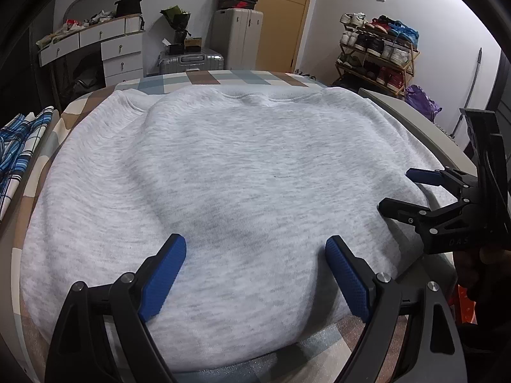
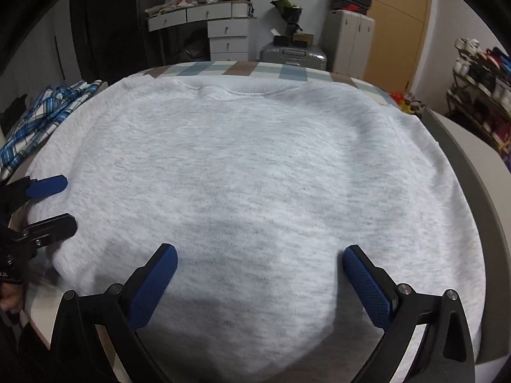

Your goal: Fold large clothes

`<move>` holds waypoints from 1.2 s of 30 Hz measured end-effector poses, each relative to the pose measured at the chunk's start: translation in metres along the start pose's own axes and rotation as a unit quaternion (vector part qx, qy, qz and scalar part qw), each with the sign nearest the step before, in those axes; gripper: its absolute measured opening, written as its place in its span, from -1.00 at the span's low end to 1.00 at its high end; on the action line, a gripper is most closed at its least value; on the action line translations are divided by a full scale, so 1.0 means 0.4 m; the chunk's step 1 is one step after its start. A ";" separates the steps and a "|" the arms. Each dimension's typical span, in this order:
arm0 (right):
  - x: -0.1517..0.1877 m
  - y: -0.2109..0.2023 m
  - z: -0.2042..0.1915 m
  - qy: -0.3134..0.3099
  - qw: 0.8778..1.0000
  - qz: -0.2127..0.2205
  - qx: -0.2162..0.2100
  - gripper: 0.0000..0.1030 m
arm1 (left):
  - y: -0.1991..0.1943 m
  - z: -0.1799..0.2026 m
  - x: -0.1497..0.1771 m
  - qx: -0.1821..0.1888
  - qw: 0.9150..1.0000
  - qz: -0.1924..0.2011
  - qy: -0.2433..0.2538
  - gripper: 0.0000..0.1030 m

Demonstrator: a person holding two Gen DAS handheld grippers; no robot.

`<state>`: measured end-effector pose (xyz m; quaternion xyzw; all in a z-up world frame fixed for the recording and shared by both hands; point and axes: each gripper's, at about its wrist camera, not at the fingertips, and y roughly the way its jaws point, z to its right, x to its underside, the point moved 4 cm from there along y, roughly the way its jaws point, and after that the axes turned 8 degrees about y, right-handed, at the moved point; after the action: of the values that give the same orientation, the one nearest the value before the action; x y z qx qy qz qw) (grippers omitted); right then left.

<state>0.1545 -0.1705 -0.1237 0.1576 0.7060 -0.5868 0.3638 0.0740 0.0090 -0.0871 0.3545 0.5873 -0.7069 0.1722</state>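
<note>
At the bottom of its own view the left gripper (image 1: 255, 249) stands wide apart, gripping nothing, above the grey sweatshirt (image 1: 223, 172) filling the frame's centre. The right gripper (image 2: 260, 258) gapes likewise over it. Checked bedding (image 1: 223, 78) lies beyond.

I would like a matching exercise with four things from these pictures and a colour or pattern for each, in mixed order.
Things:
1. sweatshirt
2. door
3. suitcase
4. shirt

Colours:
A. silver
B. blue and white plaid
C. light grey
D. yellow-brown

Pairs: 1-C, 2-D, 3-A, 4-B
</note>
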 end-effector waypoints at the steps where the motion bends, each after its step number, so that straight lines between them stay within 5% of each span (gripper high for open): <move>1: 0.004 -0.002 0.000 -0.005 1.000 0.003 -0.002 1.00 | -0.001 0.000 0.002 -0.005 1.000 -0.004 0.005 0.67; 5: 0.019 -0.007 0.005 -0.006 1.000 0.012 -0.011 1.00 | -0.029 -0.019 0.022 -0.031 0.999 -0.017 0.015 0.67; 12: 0.013 -0.005 0.008 -0.005 1.000 0.011 -0.017 1.00 | -0.102 -0.158 0.080 -0.139 0.987 -0.034 -0.076 0.67; 16: 0.011 -0.004 0.009 -0.003 1.000 0.012 -0.018 1.00 | -0.099 -0.128 0.015 -0.104 0.991 -0.019 -0.080 0.67; 24: 0.011 -0.006 0.011 -0.002 1.000 0.013 -0.024 1.00 | 0.094 0.032 -0.213 -0.067 0.997 -0.019 0.033 0.67; 29: 0.011 -0.006 0.011 -0.002 1.000 0.013 -0.024 1.00 | 0.208 -0.038 -0.205 -0.114 0.990 -0.087 0.016 0.67; 36: 0.009 -0.007 0.009 0.000 1.000 0.013 -0.025 1.00 | 0.130 -0.153 -0.126 -0.113 0.990 -0.071 -0.051 0.72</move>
<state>0.1516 -0.1755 -0.1243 0.1572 0.7184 -0.5639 0.3756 0.1615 0.0454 -0.0920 0.2532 0.6777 -0.6637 0.1901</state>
